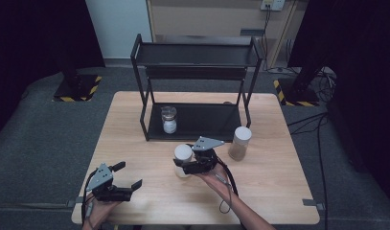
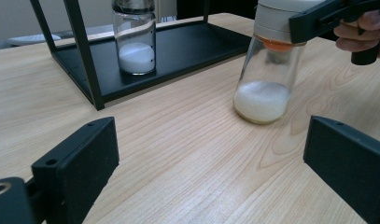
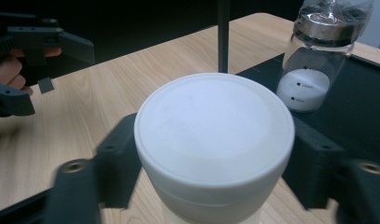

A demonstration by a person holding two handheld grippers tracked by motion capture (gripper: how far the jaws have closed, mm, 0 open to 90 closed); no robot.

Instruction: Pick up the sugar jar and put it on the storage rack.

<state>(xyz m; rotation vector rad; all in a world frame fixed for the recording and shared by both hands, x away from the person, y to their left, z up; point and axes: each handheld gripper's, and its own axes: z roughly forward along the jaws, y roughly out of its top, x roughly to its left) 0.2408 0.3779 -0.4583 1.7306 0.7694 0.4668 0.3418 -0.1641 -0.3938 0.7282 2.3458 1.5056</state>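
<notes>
A glass jar with a white lid [image 1: 183,151] and white powder in its base stands on the wooden table [image 1: 135,124] in front of the rack. My right gripper [image 1: 184,163] is shut on its lid; the lid [image 3: 213,126] sits tight between both jaws of the right gripper [image 3: 213,163]. From the left gripper view the same jar [image 2: 264,74] leans slightly, with a black jaw across its lid. My left gripper [image 1: 129,175] rests open near the table's front left corner. The left gripper [image 2: 211,140] holds nothing, with bare table between its jaws.
A black two-shelf rack [image 1: 195,55] stands at the back of the table. A small glass jar of white powder [image 1: 169,120] sits on its lower shelf. A white-lidded jar of brown powder [image 1: 240,143] stands to the right of the held jar.
</notes>
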